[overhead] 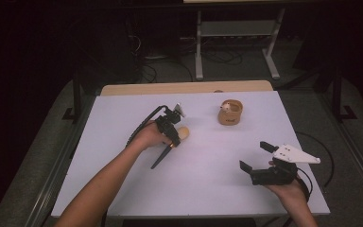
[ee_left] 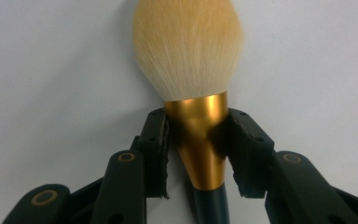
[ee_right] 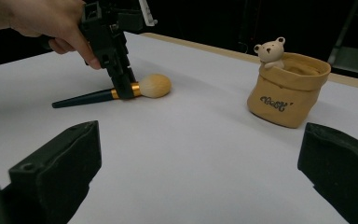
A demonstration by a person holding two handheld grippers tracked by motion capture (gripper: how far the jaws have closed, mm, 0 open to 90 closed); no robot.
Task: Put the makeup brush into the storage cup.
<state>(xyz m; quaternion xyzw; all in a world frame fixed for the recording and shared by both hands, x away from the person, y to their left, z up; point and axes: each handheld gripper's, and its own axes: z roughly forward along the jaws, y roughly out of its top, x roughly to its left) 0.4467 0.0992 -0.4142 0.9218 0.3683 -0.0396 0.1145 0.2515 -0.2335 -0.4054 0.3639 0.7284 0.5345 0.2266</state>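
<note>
1. On the white table, from the high view, the left gripper pins a brush lying flat near the middle-left; the right gripper hovers near the front right, jaws wide apart and empty.
2. Left gripper view: both pads press the brush's gold collar, bristles pointing away.
3. Right gripper view: the brush lies well left of a tan pouch with a small bear.

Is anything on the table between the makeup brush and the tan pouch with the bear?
No. In the right gripper view, only bare white table lies between the makeup brush and the tan pouch.
</note>
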